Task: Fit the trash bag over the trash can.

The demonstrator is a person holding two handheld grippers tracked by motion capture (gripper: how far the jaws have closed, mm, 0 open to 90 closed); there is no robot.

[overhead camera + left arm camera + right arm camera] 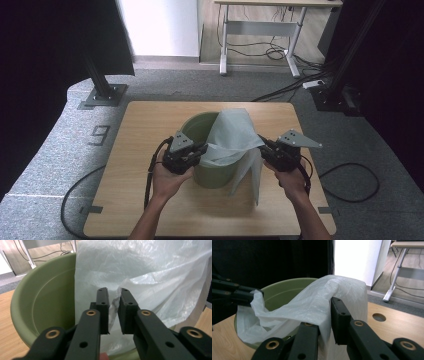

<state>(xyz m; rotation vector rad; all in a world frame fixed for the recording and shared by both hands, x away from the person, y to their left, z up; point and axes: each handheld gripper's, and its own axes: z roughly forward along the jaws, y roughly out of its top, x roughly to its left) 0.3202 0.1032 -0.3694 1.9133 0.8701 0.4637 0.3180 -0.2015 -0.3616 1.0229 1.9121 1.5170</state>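
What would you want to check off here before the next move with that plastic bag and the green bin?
1. Left gripper has the bag between its jaws: ok, a fold of film sits pinched there.
2. Right gripper grips the bag's other side: ok, film is draped over and pressed between the jaws.
3. Green bin upright on the table: ok.
4. Bag mouth spread over the whole rim: not ok, most of the rim is bare.
5. Bag bottom inside the bin: not ok, part hangs outside on the right.
6. Bag free of tears: cannot tell.
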